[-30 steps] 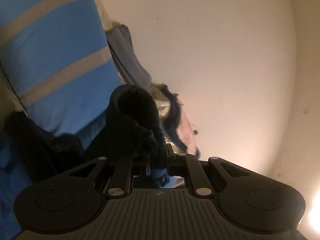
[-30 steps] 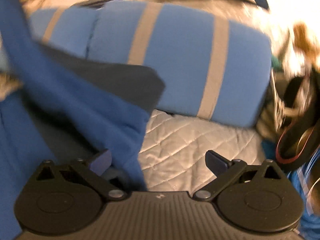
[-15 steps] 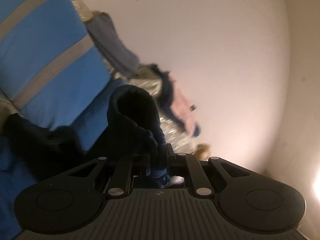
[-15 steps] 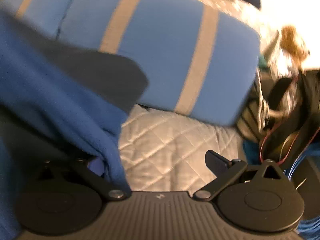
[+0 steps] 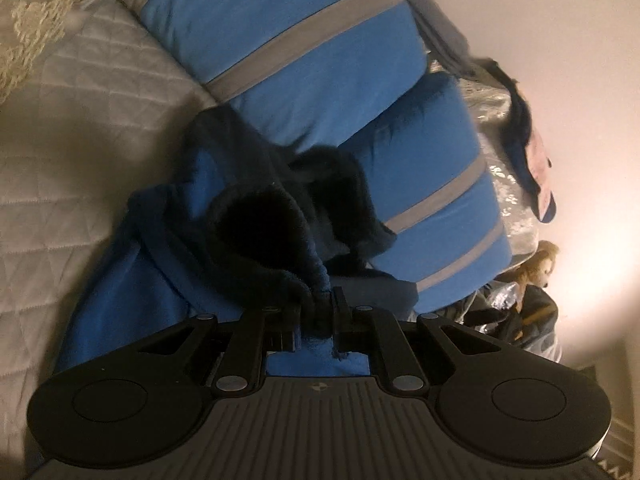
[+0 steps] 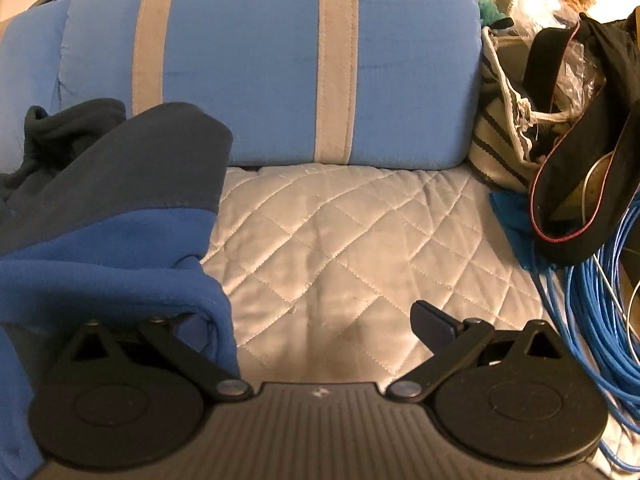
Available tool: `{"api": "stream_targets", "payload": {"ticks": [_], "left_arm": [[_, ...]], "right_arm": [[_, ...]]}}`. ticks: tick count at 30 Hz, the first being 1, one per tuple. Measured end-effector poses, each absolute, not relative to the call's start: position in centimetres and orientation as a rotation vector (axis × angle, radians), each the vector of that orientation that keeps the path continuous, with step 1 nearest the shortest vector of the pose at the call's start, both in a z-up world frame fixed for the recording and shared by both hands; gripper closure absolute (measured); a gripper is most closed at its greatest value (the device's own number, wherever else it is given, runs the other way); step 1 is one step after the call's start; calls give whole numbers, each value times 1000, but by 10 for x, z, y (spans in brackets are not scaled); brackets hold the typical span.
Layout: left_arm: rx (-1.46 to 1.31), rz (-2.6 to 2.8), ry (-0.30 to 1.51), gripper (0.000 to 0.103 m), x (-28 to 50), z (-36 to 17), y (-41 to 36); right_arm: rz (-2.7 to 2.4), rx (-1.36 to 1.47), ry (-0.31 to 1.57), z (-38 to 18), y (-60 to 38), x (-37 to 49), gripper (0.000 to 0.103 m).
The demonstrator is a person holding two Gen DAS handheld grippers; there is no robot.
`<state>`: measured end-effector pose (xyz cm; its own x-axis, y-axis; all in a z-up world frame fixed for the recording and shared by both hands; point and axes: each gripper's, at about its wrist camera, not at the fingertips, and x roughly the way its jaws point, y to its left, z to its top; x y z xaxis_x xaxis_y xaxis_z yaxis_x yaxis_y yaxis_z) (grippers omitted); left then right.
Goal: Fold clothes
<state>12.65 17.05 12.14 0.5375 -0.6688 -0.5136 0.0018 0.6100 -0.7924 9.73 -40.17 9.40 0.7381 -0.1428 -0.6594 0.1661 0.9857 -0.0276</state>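
Note:
A blue fleece garment (image 5: 132, 280) with dark navy cuffs and trim lies bunched on the quilted bedspread (image 5: 60, 128). My left gripper (image 5: 318, 312) is shut on a fold of it near a dark sleeve opening (image 5: 256, 232). In the right wrist view the same fleece garment (image 6: 100, 248) spreads over the left side and drapes across the left finger. My right gripper (image 6: 320, 320) is open over the bare quilted bedspread (image 6: 340, 240), nothing between its fingers (image 6: 434, 324).
Blue pillows with grey stripes (image 6: 272, 72) (image 5: 320, 52) lean along the back. At the right edge sit a black bag with red piping (image 6: 580, 168), coiled blue cable (image 6: 592, 320), a striped bag (image 6: 500, 148) and a plush toy (image 5: 536, 268). A plain wall (image 5: 540, 20) stands behind.
My left gripper has swung down from facing the wall, still shut on the fleece. The fleece in the right view has settled onto the bed, and that view has steadied.

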Motion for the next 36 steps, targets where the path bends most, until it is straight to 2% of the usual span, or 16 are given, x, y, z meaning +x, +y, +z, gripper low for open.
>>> {"api": "stream_targets", "payload": {"ticks": [2,11,15,18,24,28,31,36], "left_arm": [[-802,-517,887,90,126,135,168],[-627,-519,919,90,120,63,192],[-631,-453,1075,89,119,-3,205],[-644,-450,1082,89,118,-19,208],[-570,-450,1063,89,119,-11,194],[-477,-491,962,89,112,8,180],[-452,-519,909,89,114,20,172],[-396,-466,983,88,121,6,165]], "right_arm": [[-168,31,718,95,-402,96,0],[-159,8,691,95,-397,87,0],[-129,14,691,93,-393,85,0],[-124,-5,691,94,-389,85,0],[-113,-16,692,95,-388,87,0],[-126,183,735,92,-409,93,0],[-151,213,741,90,-417,94,0],[-153,242,788,83,-418,95,0]]}}
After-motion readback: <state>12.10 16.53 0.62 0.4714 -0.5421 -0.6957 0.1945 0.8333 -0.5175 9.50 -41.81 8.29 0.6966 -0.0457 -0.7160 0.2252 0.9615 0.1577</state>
